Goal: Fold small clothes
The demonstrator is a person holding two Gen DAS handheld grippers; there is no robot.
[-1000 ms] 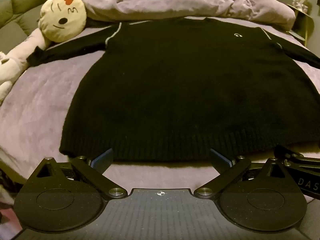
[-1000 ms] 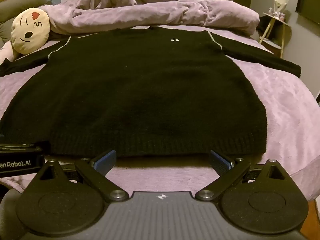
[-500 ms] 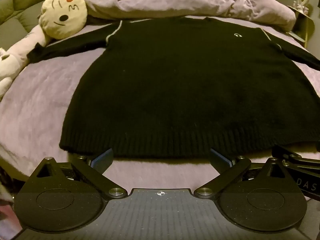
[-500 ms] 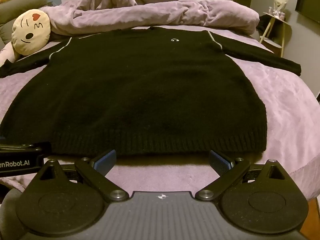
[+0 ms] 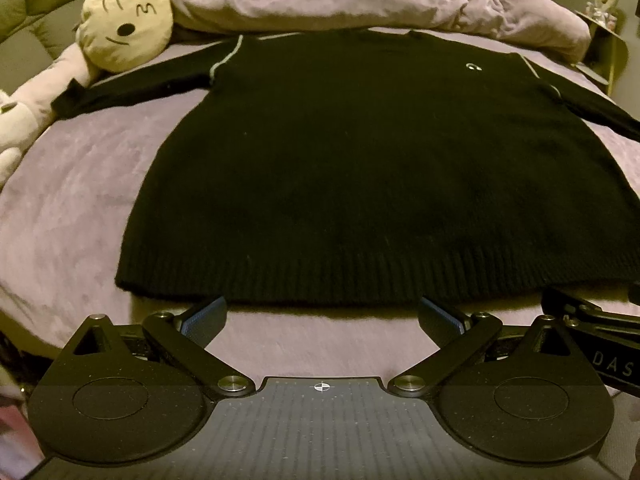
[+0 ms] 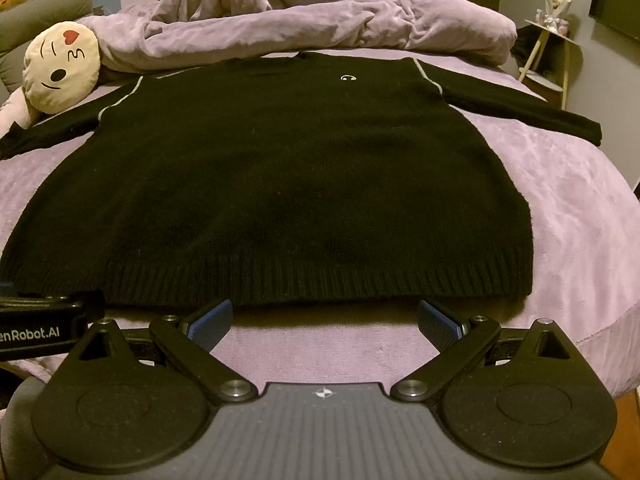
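We looked over a bed [image 5: 72,208] covered in a lilac plush sheet, which filled most of both views. A rumpled lilac duvet [image 6: 360,28] was heaped across its far end. On the sheet lay a black knitted sweater [image 5: 380,168], spread flat and face up, with both sleeves stretched out to the sides and its ribbed hem [image 6: 320,280] nearest to us. Pale piping ran down each shoulder seam, and a small white logo [image 6: 348,77] sat on the chest. A plush toy with a round cream face [image 5: 126,26], a red heart and a wink, lay at the far left corner of the bed, touching the end of the left sleeve [image 5: 132,84]. A small side table [image 6: 550,56] stood beyond the right edge of the bed, carrying a wrapped bouquet.

Our left claw [image 5: 322,314] was spread wide, its blue-padded fingers [image 5: 204,318] just short of the hem over bare sheet and pinching nothing. Our right claw [image 6: 324,318] was spread just as wide, likewise just short of the hem and empty, nearer the sweater's right corner. Each claw's housing showed at the edge of the other's view, so the two were side by side along the hem.
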